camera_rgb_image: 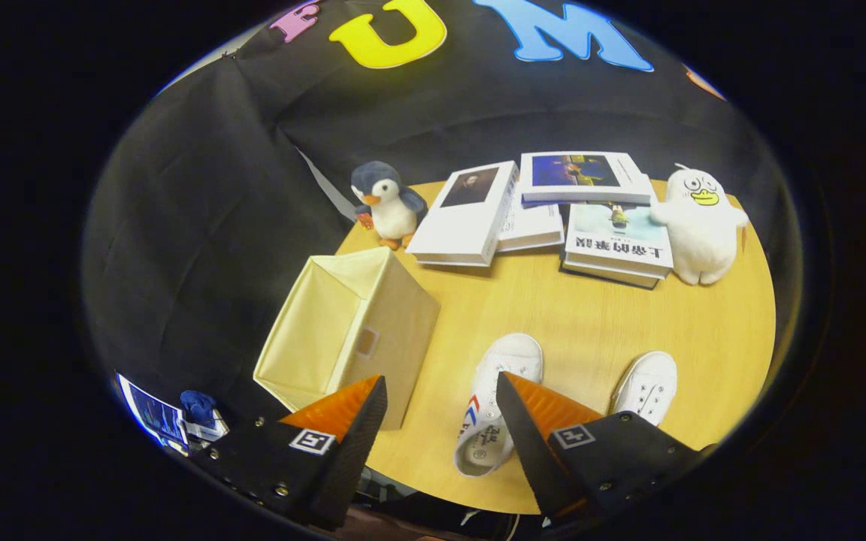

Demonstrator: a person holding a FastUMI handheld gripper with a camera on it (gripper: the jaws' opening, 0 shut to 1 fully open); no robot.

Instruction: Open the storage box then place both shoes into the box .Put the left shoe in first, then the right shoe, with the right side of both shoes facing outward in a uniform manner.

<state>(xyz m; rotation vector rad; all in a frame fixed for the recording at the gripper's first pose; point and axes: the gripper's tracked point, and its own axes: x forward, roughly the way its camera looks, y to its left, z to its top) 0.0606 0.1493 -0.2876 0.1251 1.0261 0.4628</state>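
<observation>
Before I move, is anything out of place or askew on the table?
Nothing damaged or spilled. The storage box sits open and empty at the table's edge. Two shoes lie apart; the open tongs straddle the nearer one without touching it.

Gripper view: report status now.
Gripper open, jaws empty, above table edge. Storage box open; both shoes out, nearer shoe between jaws. Nothing blocking.

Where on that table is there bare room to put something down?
Bare wood lies mid-table, between the books, the box and the two shoes. The far edge is crowded with books and plush toys. The hand-held gripper is open.
</observation>
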